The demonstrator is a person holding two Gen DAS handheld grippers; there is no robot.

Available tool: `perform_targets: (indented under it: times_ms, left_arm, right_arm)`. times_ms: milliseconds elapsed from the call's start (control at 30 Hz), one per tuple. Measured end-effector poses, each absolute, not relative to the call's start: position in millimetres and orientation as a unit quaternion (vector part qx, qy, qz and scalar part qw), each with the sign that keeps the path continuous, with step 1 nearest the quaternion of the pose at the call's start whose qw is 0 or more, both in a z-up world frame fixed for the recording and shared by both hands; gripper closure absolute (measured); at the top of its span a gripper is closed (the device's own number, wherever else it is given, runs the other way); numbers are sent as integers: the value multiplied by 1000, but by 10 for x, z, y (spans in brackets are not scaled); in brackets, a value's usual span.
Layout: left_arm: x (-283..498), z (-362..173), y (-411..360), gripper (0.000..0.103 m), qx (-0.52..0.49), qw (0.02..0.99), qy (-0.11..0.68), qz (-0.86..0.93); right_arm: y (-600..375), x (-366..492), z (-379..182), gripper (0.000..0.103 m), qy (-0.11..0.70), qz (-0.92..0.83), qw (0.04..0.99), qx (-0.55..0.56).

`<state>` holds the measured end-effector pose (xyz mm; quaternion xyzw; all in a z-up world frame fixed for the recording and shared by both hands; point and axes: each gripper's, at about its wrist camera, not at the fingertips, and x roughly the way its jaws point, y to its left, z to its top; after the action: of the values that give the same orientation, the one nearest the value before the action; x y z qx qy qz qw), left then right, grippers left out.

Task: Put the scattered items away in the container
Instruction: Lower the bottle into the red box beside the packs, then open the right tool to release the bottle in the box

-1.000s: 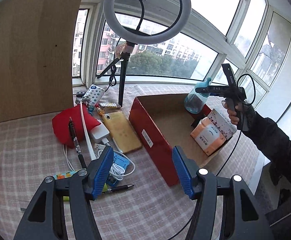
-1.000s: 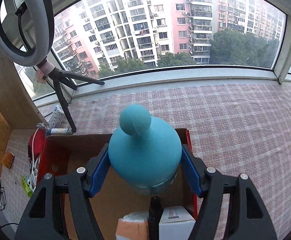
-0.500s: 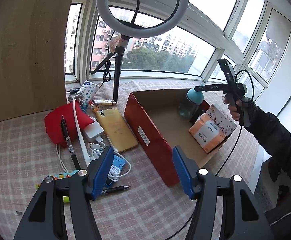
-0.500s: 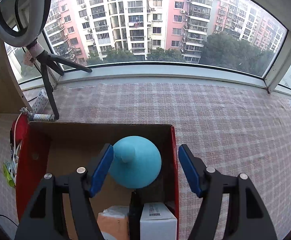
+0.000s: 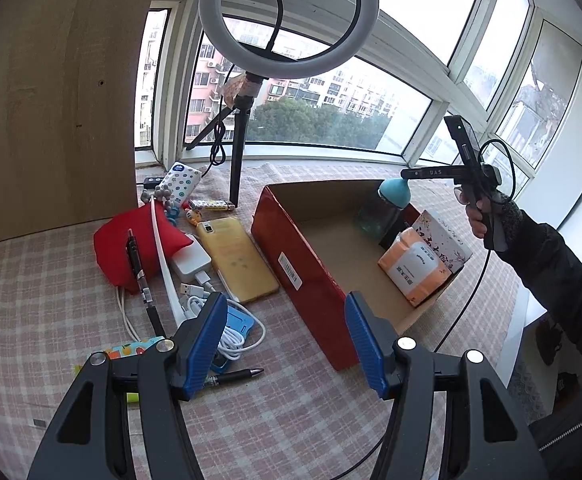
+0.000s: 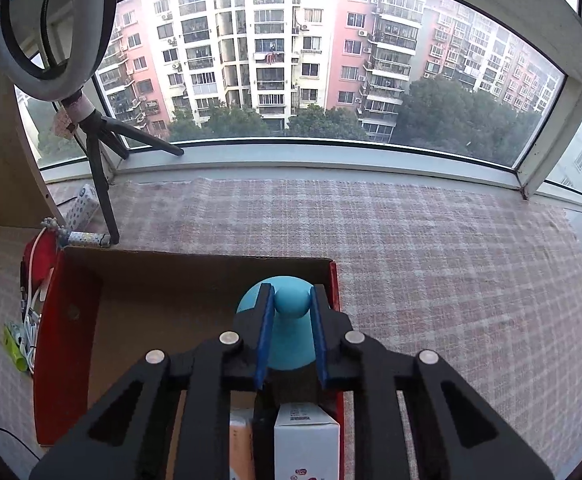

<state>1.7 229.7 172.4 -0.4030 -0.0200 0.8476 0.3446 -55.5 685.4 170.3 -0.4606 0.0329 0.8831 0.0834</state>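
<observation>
While the left gripper (image 5: 287,340) waits with jaws apart above the clutter, the right gripper (image 6: 291,324) pinches the blue-capped bottle (image 6: 289,320), standing it upright in the red box (image 5: 303,272) corner.

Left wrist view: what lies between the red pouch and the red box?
In the left wrist view, a yellow phone and a white charger lie between the red pouch and the red box.
</observation>
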Motion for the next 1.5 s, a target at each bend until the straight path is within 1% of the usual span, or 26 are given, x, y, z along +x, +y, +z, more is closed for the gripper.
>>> perform_targets:
  times_ms: [133,267,400,433,467,500,533,600,667,700,767,800,933,1033,1100,1233,1300,1367,1500]
  left_arm:
    - [11,1718,2280,45,-403,344,-21,848]
    - [-4,1702,2265,45,-404,345,-25,847]
    - [-9,1685,2276,45,-406,347,-27,845]
    - [-5,1687,2280,45,-406,348,-26,845]
    - [1,1690,2283,45,-405,349,-25,844]
    - [6,1696,2282,45,-404,350,-24,845]
    - [12,1703,2278,45,-403,351,-24,845]
    - [13,1713,2267,45,-401,351,-24,846]
    - [6,1717,2247,45,-400,351,-26,846]
    - [1,1714,2242,45,-401,350,-27,846]
    - [-7,1701,2239,45,-402,351,-27,846]
    - [-12,1692,2240,45,-403,351,-27,845]
    - [-17,1672,2258,45,-405,355,-26,842]
    - [-19,1674,2256,45,-405,356,-26,842]
    - [-21,1678,2248,45,-405,356,-26,842]
    - [-30,1667,2212,45,-406,355,-33,841]
    - [-53,1639,2217,45,-409,355,-37,840]
    - [-58,1633,2246,45,-410,358,-36,838]
    - [-13,1686,2293,45,-403,368,-26,838]
  right_arm:
    - [6811,-549,1759,85,5,885,103,-455]
    - [6714,-535,1833,85,-43,885,116,-449]
    - [6651,-601,1759,85,-43,877,89,-471]
    - [6646,-609,1746,82,-34,876,78,-475]
    - [6656,-602,1750,73,-25,875,72,-478]
    - [6665,-587,1765,68,-19,875,73,-479]
    - [6675,-559,1796,58,-15,876,71,-477]
    - [6716,-475,1901,57,4,884,65,-463]
    - [6819,-349,2073,57,52,900,57,-429]
    - [6875,-294,2150,59,77,906,54,-413]
    - [6978,-262,2218,82,117,907,43,-403]
    - [6999,-264,2220,84,125,905,37,-406]
    - [6934,-301,2097,85,123,899,30,-420]
    - [6897,-409,1890,85,116,886,37,-446]
    - [6877,-500,1733,87,118,875,44,-468]
    - [6691,-472,1853,87,141,891,25,-430]
    - [6433,-597,1794,85,135,889,18,-437]
    - [6186,-763,1618,85,125,879,43,-458]
    - [5917,-1065,1094,85,130,846,79,-512]
